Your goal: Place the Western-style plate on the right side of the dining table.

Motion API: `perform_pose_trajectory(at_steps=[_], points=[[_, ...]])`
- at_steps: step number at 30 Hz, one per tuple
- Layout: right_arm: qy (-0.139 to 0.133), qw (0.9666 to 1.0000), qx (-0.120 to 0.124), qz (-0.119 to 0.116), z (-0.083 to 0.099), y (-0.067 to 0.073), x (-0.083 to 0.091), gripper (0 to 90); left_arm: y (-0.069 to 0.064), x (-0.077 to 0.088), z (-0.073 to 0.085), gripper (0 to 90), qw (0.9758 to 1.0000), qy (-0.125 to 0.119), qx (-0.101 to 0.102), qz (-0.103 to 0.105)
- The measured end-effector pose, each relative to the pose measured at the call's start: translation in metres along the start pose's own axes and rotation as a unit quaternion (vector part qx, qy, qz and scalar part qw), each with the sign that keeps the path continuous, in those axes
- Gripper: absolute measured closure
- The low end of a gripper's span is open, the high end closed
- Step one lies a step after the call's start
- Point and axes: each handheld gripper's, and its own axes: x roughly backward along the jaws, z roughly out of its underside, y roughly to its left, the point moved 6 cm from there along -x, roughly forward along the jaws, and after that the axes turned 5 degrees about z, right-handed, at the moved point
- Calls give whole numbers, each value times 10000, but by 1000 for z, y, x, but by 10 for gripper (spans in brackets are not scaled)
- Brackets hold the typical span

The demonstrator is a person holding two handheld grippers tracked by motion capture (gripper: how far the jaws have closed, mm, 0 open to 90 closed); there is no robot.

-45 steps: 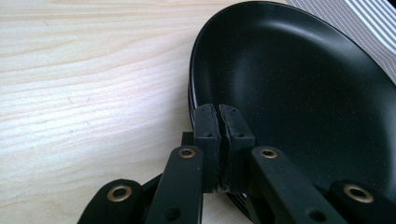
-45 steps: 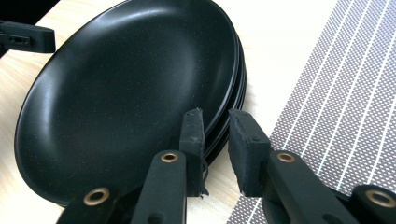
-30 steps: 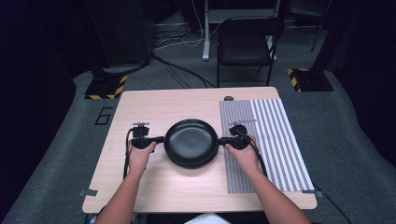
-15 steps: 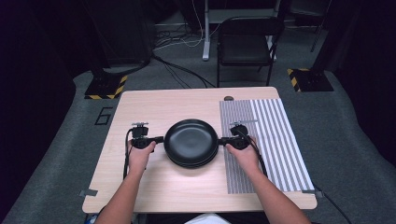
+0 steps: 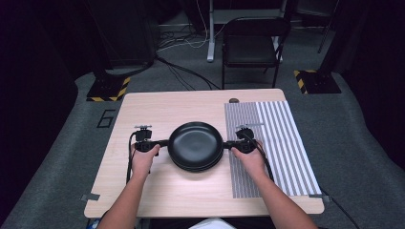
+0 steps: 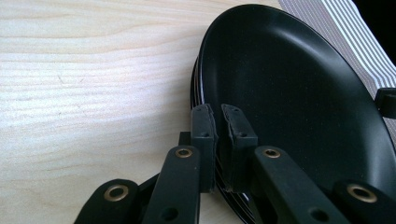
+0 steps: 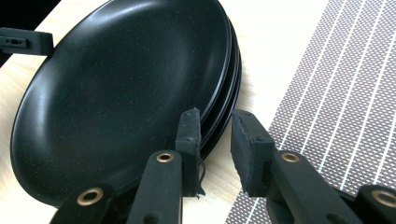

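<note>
My left gripper (image 5: 165, 142) sat at the left rim of the stack of round matte-black plates (image 5: 195, 143), which lay near the middle of the pale wooden table (image 5: 181, 105). Its right edge was just beside the grey placemat with white stripes (image 5: 277, 143). In the left gripper view, my left fingers (image 6: 203, 135) stood nearly together, one under the rim and one on the top plate's inner slope. They had only just been easing apart, with the thin rim between them, and the pads looked to be on it. My right gripper (image 5: 228, 143) met the opposite rim. In the right gripper view, one right finger (image 7: 189, 140) lay against the top plate, while the other hung over the table's edge of the mat, with bare wood showing in the gap, so that pair only straddled the rims.
</note>
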Motion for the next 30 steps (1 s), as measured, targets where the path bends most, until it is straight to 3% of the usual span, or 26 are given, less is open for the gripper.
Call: perform_pose_trajectory(at_steps=[9, 20, 24, 30], points=[[-20, 10000, -90, -39, 1, -2, -1, 720, -2, -2, 2, 838, 10000, 4, 14, 31], [-74, 9990, -391, -199, 2, -6, 1, 716, -3, -4, 3, 827, 10000, 37, 3, 50], [-244, 9977, -560, -305, 1, -7, 4, 718, -5, -4, 3, 826, 10000, 52, -46, 36], [-160, 9970, -650, -395, 1, -6, 3, 717, -5, -4, 3, 827, 10000, 50, -84, 12]])
